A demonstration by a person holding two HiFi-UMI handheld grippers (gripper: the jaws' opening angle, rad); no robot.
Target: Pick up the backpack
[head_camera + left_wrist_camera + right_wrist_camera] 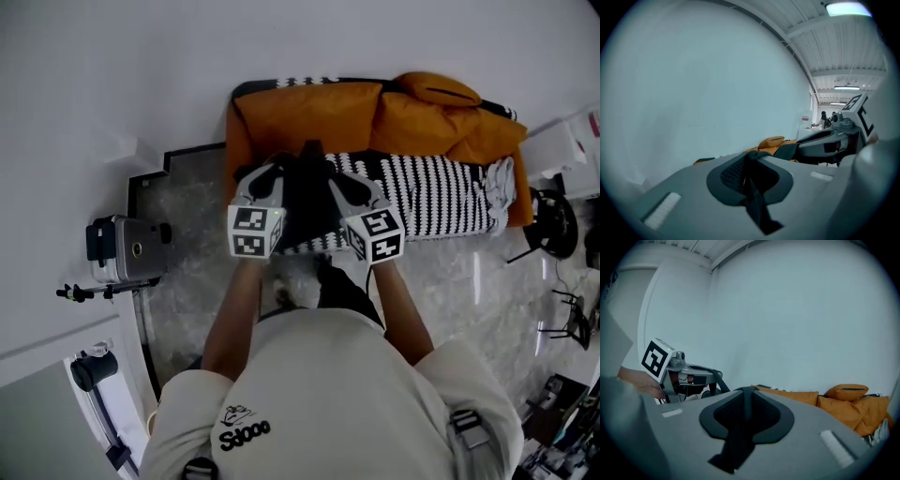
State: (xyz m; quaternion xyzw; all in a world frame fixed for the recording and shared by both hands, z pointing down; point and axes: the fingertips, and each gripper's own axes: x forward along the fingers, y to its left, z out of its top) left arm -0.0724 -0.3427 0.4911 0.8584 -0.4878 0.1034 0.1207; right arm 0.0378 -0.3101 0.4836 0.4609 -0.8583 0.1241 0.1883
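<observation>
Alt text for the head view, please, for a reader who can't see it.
Seen from above, a person holds a black backpack between the left gripper and right gripper, each shut on it. Beyond stands an orange sofa with a striped blanket.

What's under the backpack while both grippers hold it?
Around the backpack, held by the left gripper and the right gripper, a striped blanket and an orange sofa show. What lies directly beneath is covered by the backpack and the grippers.
</observation>
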